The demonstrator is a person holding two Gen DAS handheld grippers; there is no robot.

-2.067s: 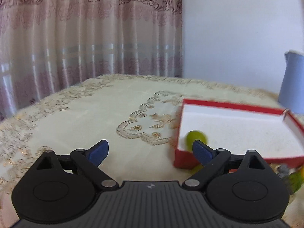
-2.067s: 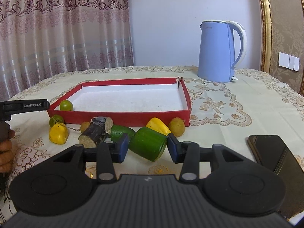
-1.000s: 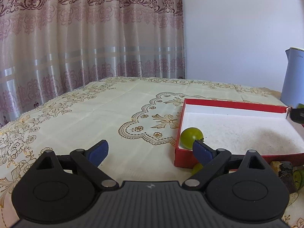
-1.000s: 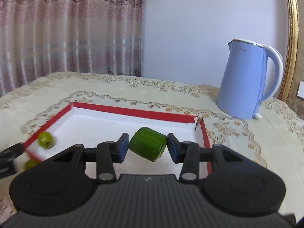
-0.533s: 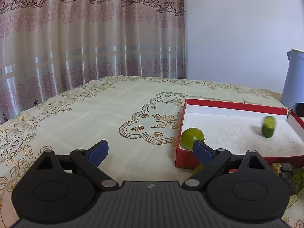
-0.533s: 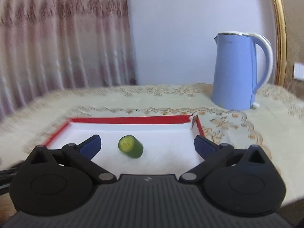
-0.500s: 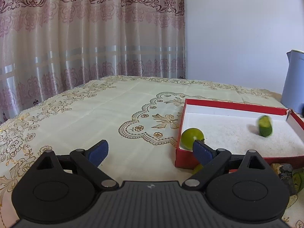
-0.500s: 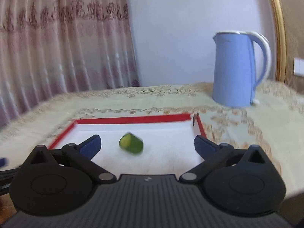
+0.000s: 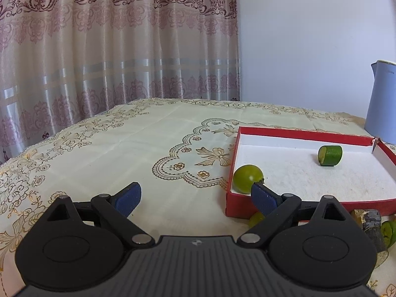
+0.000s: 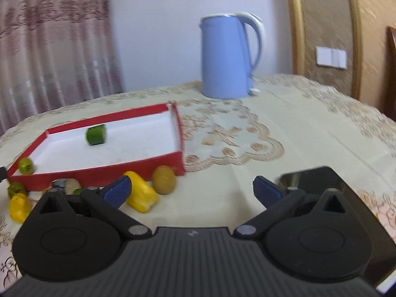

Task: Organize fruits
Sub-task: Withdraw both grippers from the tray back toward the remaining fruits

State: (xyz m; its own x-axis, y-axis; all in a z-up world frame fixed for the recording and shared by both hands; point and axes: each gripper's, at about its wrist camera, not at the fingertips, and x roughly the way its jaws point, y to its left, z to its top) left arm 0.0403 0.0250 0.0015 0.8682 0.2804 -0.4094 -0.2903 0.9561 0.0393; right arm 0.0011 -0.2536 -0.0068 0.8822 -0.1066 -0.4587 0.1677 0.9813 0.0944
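we've got the cucumber chunk (image 10: 96, 135) lying in the red tray (image 10: 104, 169); both tongs, right tongs (image 10: 190, 191) and left tongs (image 9: 195, 196), spread empty; next, the yellow piece (image 10: 141, 194), lower left.

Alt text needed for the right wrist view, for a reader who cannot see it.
The open right tool, empty, points at a cloth-covered table where a red tray holds a cut green cucumber piece and a small green fruit. Yellow pieces, a brownish round fruit and other bits lie outside its near wall; a blue kettle stands behind.
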